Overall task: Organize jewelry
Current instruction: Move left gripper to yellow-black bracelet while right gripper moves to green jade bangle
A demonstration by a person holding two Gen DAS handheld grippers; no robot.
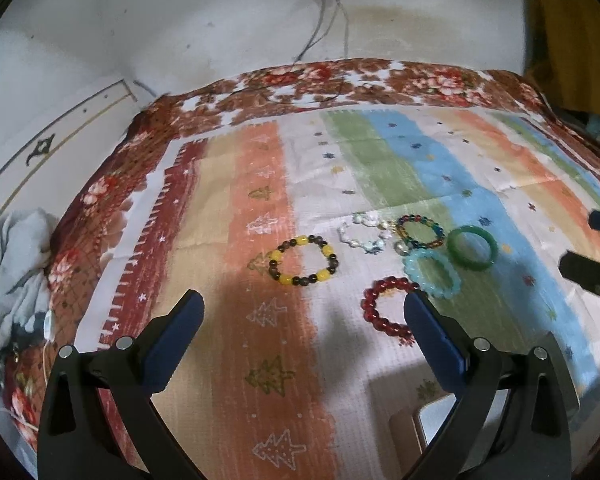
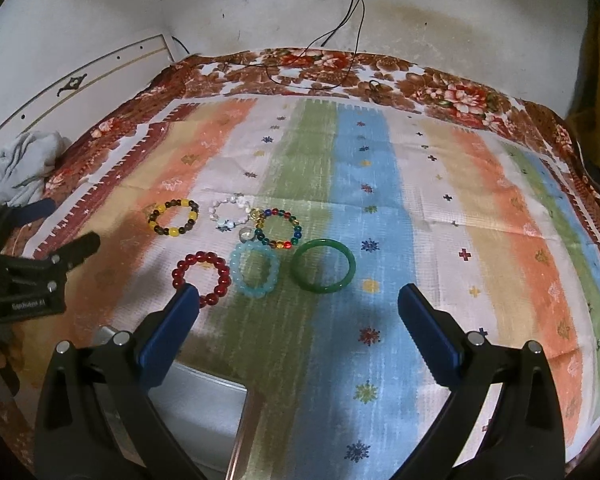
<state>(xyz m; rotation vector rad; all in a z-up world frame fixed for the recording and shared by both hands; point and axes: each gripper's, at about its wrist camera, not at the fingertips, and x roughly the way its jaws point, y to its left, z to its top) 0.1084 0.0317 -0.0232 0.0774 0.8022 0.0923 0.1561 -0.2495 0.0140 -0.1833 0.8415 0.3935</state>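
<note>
Several bracelets lie on a striped cloth (image 2: pixel 380 208): a yellow-and-brown bead bracelet (image 1: pixel 302 258) (image 2: pixel 173 217), a white bead bracelet (image 1: pixel 364 236) (image 2: pixel 230 213), a multicolour bead bracelet (image 1: pixel 419 232) (image 2: pixel 279 229), a light blue bead bracelet (image 1: pixel 432 273) (image 2: pixel 254 269), a red bead bracelet (image 1: pixel 386 307) (image 2: pixel 201 275) and a green bangle (image 1: pixel 473 247) (image 2: pixel 324 265). My left gripper (image 1: pixel 304 304) is open and empty, just short of the bracelets. My right gripper (image 2: pixel 298 298) is open and empty, near the green bangle. A silver box (image 2: pixel 204 412) (image 1: pixel 432 420) lies below the grippers.
The striped cloth lies on a floral bedspread (image 2: pixel 340 68) against a white wall. Black cables (image 2: pixel 340 32) run from a wall socket onto the bed. A crumpled grey cloth (image 2: pixel 24 160) (image 1: pixel 12 272) lies at the left edge.
</note>
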